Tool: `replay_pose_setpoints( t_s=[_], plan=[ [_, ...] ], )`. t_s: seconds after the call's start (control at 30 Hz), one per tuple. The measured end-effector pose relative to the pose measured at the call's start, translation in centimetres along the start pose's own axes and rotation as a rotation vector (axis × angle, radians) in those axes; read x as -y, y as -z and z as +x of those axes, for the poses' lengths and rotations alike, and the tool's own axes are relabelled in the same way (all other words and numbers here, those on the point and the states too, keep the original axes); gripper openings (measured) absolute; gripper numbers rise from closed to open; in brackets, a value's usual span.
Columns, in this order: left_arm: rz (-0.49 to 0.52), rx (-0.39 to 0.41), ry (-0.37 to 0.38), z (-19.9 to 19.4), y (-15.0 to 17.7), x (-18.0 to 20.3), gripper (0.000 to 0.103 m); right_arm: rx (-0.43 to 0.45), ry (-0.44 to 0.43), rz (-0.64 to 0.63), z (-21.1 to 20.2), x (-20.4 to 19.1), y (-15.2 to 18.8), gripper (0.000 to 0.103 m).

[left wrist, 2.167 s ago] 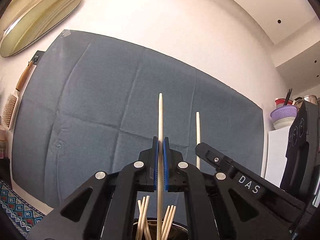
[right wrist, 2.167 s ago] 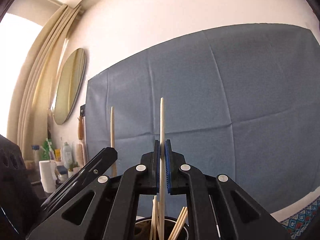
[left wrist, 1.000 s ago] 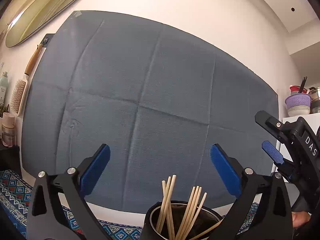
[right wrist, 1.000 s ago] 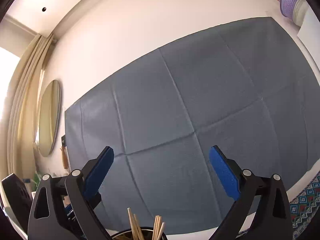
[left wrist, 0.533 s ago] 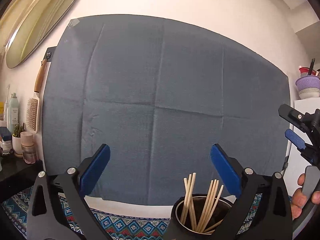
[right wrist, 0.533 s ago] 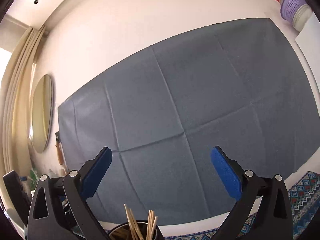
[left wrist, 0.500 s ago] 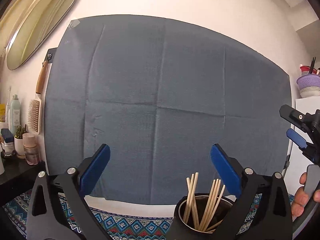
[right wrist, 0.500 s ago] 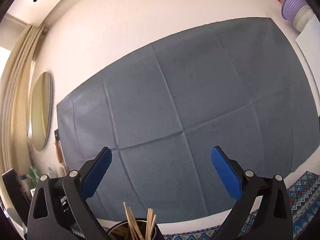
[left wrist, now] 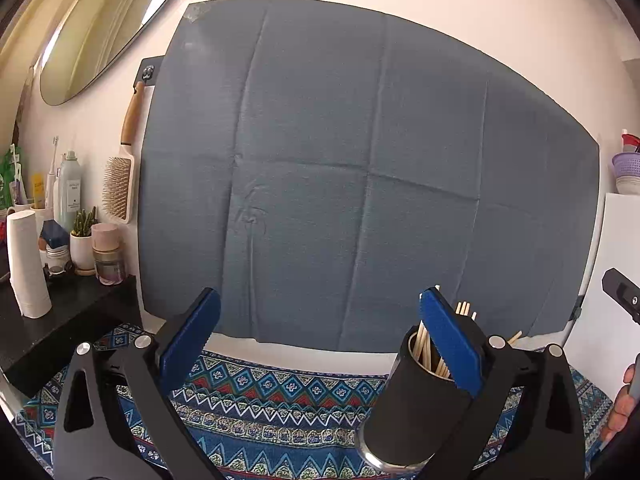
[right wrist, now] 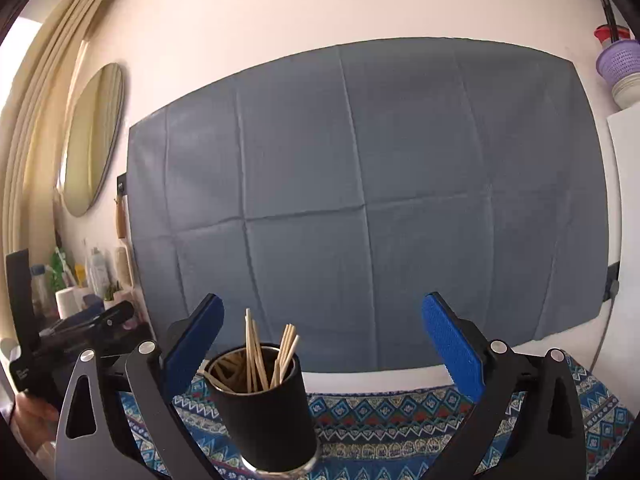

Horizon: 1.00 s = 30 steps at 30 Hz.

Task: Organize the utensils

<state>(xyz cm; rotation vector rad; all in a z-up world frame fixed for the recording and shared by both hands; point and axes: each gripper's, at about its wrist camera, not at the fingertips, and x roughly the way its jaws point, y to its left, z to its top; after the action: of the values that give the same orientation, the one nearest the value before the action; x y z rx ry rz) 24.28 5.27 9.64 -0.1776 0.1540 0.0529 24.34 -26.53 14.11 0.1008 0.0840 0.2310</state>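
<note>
- Left wrist view: the left gripper [left wrist: 320,330] gapes empty over the blue patterned cloth [left wrist: 280,396]; the black cylindrical cup [left wrist: 416,396] of pale wooden chopsticks [left wrist: 424,346] stands partly behind its right finger.
- Right wrist view: the right gripper [right wrist: 322,330] is likewise spread and empty, the cup low between its fingers.
- Judgement: the sticks look stowed; the next move calls for finding any remaining utensil.

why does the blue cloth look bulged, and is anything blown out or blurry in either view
Fisheye distortion bows the blue cloth in both wrist views and darkens the corners. In the right wrist view the window edge beside the curtain is overexposed. In the left wrist view the mirror reflects bright light. The black cup and chopsticks stay sharp.
</note>
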Motion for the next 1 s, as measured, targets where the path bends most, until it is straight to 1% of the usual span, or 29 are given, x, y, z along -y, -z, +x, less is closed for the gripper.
replay_pose_setpoints(
  t_s=[0.07, 0.1, 0.17, 0.27, 0.33, 0.37, 0.47, 0.53, 0.6, 0.77, 0.93, 1.0],
  plan=[
    [0.028, -0.006, -0.01, -1.0, 1.0, 0.2, 0.097, -0.01, 0.027, -0.003, -0.8, 0.1, 1.4, 0.095],
    [0.039, -0.016, -0.003, -1.6, 1.6, 0.3, 0.097, -0.011, 0.035, -0.008, -1.3, 0.1, 2.1, 0.095],
    [0.053, -0.048, 0.012, -2.4, 2.8, 0.8, 0.097, -0.034, 0.034, -0.019, -1.9, -0.1, 3.4, 0.095],
    [0.091, -0.097, 0.057, -3.7, 4.9, 1.9, 0.097, -0.059, 0.038, -0.023, -3.0, -0.2, 5.1, 0.095],
    [0.122, -0.09, 0.076, -4.7, 6.2, 2.7, 0.097, -0.069, 0.044, -0.006, -3.5, -0.2, 6.0, 0.095],
    [0.133, -0.095, 0.084, -5.1, 6.8, 3.0, 0.097, -0.083, 0.03, -0.002, -3.6, -0.2, 6.5, 0.095],
    [0.082, -0.118, 0.1, -5.7, 7.9, 3.1, 0.097, -0.112, 0.007, 0.0, -4.0, 0.0, 7.9, 0.095],
    [0.062, -0.11, 0.102, -6.2, 8.6, 3.1, 0.097, -0.126, 0.012, -0.02, -4.2, -0.1, 8.8, 0.095],
    [0.078, -0.111, 0.089, -6.5, 9.1, 3.4, 0.097, -0.134, 0.016, -0.034, -4.4, -0.3, 9.7, 0.095],
    [0.13, -0.112, 0.102, -6.9, 10.7, 4.3, 0.097, -0.13, 0.018, -0.04, -4.5, -0.5, 11.1, 0.095],
    [0.112, -0.144, 0.115, -6.7, 11.6, 4.5, 0.097, -0.163, 0.018, -0.024, -3.8, -0.4, 11.6, 0.095],
    [0.11, -0.14, 0.122, -6.8, 11.6, 4.4, 0.097, -0.17, 0.033, -0.022, -3.7, -0.4, 11.7, 0.095]
  ],
)
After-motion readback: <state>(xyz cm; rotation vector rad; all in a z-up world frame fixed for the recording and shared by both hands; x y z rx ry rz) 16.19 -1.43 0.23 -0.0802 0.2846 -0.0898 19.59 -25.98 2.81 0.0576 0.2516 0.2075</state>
